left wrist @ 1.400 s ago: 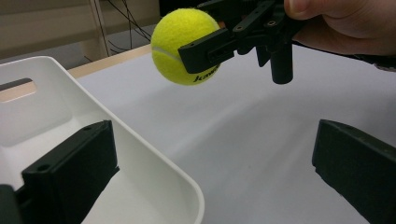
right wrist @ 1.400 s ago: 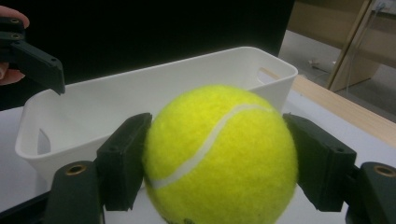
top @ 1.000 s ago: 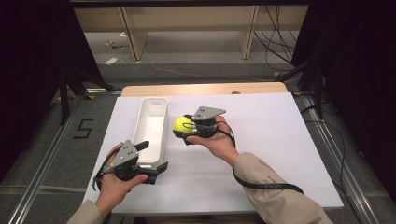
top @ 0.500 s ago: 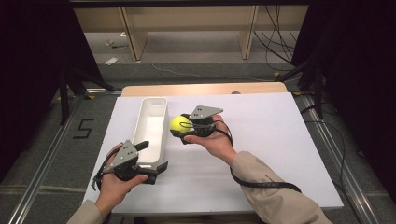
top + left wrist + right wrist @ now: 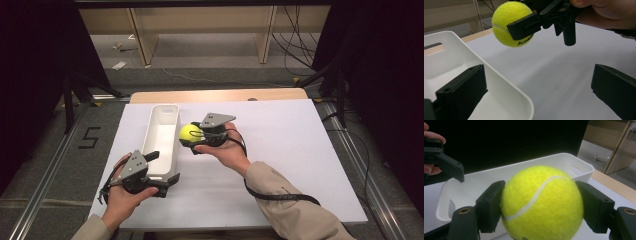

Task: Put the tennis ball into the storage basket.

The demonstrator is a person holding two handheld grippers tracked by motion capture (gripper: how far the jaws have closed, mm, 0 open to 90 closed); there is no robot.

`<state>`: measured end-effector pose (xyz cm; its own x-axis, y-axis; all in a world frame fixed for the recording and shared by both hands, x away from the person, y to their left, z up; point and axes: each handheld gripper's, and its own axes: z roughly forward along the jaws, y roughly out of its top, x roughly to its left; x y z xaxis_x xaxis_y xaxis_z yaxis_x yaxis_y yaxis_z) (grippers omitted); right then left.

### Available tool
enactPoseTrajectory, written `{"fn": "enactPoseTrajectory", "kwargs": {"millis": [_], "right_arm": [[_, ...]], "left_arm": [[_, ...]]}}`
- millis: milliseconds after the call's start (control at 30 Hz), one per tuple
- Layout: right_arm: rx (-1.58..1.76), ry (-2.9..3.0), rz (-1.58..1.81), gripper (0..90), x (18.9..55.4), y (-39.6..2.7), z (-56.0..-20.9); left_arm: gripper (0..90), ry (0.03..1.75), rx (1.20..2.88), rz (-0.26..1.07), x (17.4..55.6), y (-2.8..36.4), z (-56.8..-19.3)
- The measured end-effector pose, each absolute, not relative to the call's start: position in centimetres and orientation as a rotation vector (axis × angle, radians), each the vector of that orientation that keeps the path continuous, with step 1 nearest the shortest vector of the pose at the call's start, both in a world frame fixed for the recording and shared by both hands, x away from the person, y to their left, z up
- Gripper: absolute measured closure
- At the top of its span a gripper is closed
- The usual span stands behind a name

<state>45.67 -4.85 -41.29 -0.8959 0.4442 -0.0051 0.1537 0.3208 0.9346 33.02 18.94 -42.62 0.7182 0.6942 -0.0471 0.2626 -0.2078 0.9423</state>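
My right gripper (image 5: pixel 192 138) is shut on a yellow tennis ball (image 5: pixel 189 132), its pads against the ball's two sides (image 5: pixel 541 202). The ball hangs just above the table, next to the right rim of a long white bin (image 5: pixel 161 131). In the left gripper view the ball (image 5: pixel 510 23) floats beyond the bin's wall (image 5: pixel 506 87). My left gripper (image 5: pixel 162 169) is open at the bin's near end. It straddles the near right corner, one jaw inside the bin and the other over the table, neither pressing on the wall. The bin looks empty.
The white tabletop (image 5: pixel 290 150) stretches wide to the right of the bin. A wooden edge (image 5: pixel 220 95) borders its far side. Wooden shelf legs (image 5: pixel 142 40) and cables (image 5: pixel 295 35) lie on the floor beyond. A "5" (image 5: pixel 90 137) is marked on the floor at left.
My right gripper has drifted a little to the left with the ball, closer to the bin's rim. The left gripper has stayed where it was.
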Motion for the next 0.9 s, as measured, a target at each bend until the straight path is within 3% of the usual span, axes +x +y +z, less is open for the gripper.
{"fn": "enactPoseTrajectory", "kwargs": {"millis": [900], "right_arm": [[0.520,2.341,1.615,27.7,45.8,-3.7,-41.2]], "left_arm": [[0.0,0.757,1.780,0.468,33.1,18.9,-42.6]]}}
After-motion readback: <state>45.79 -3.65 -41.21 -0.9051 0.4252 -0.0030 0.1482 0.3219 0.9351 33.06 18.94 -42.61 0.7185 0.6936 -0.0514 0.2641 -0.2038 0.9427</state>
